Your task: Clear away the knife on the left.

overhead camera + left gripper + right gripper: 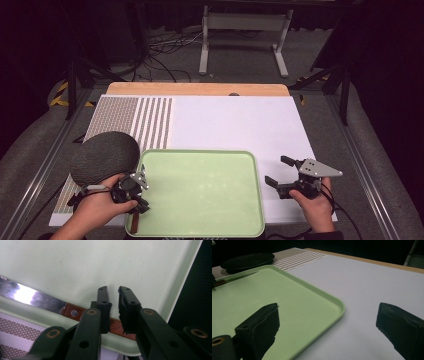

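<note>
Green tray (200,192): sits at the near edge of the white table (240,120), between the two hands; its floor is bare but for a knife at the left rim.
Knife (75,313): lies along the tray's left rim, steel blade (30,297) pointing away from the person, brown riveted wooden handle nearest the person.
Left gripper (113,290): poised over the handle, jaws parted by a narrow gap, tips past the wood on the tray floor; whether the pads already press the handle I cannot tell.
Right gripper (280,171): held just off the tray's right rim above the white table, jaws spread wide, nothing between them.
Dark plate (104,156): just left of the tray on the striped mat (132,122), close to the left hand.
Step in hand: likely taking the knife by its handle.
Doing it well: centre the handle between the pads, close on the wood behind the rivet, not on the steel.
Risk: the rim's slope may tilt the handle, so squeeze squarely and lift level, clear of the plate.
</note>
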Demonstrator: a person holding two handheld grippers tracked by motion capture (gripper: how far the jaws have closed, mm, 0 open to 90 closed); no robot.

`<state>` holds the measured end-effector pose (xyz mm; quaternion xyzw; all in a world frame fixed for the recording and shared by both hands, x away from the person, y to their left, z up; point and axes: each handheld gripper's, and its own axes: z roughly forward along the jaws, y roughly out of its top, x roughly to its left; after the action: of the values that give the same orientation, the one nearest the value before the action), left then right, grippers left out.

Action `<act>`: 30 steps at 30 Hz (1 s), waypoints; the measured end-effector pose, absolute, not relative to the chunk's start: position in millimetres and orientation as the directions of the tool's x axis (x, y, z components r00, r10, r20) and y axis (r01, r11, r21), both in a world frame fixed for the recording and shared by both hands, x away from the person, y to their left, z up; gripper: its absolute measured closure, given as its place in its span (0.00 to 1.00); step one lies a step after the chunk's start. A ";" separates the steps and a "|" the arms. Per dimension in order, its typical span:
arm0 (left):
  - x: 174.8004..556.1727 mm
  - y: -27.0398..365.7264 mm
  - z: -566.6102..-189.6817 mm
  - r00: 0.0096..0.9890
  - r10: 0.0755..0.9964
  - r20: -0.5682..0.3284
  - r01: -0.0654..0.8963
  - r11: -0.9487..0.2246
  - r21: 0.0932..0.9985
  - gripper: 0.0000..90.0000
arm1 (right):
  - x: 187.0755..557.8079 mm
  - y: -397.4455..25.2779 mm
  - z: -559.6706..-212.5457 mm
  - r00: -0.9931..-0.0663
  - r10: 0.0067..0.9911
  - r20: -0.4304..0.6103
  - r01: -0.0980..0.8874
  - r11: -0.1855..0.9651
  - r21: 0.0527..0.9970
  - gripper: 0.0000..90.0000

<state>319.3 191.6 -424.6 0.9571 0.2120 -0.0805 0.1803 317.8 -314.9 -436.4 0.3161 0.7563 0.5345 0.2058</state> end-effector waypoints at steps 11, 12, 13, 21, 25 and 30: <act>324.5 208.6 -409.4 0.897 0.416 -0.149 0.427 -0.731 0.532 0.29 | 317.2 -315.1 -436.0 -0.714 0.699 0.027 0.256 0.226 0.940 0.06; 325.0 211.2 -408.3 0.898 0.418 -0.140 0.422 -0.720 0.551 0.26 | 316.8 -315.2 -436.1 -0.713 0.700 0.027 0.257 0.226 0.939 0.06; 325.6 213.8 -407.4 0.899 0.420 -0.128 0.413 -0.711 0.569 0.23 | 316.4 -315.4 -436.1 -0.714 0.700 0.026 0.257 0.226 0.940 0.06; 326.2 237.0 -405.0 0.890 0.454 -0.051 0.356 -0.621 0.698 0.10 | 314.2 -316.8 -436.0 -0.709 0.705 0.028 0.257 0.221 0.941 0.06; 324.0 249.0 -404.6 0.877 0.480 -0.035 0.336 -0.559 0.758 0.08 | 313.8 -316.9 -436.0 -0.707 0.707 0.028 0.257 0.219 0.941 0.06; 322.6 263.6 -411.3 0.863 0.503 -0.045 0.338 -0.510 0.791 0.06 | 313.6 -316.4 -435.9 -0.707 0.707 0.027 0.254 0.218 0.942 0.06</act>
<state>322.6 263.6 -411.3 0.8635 0.2438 0.0957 0.4309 313.6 -316.4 -435.9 0.3195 0.7514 0.5376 0.2107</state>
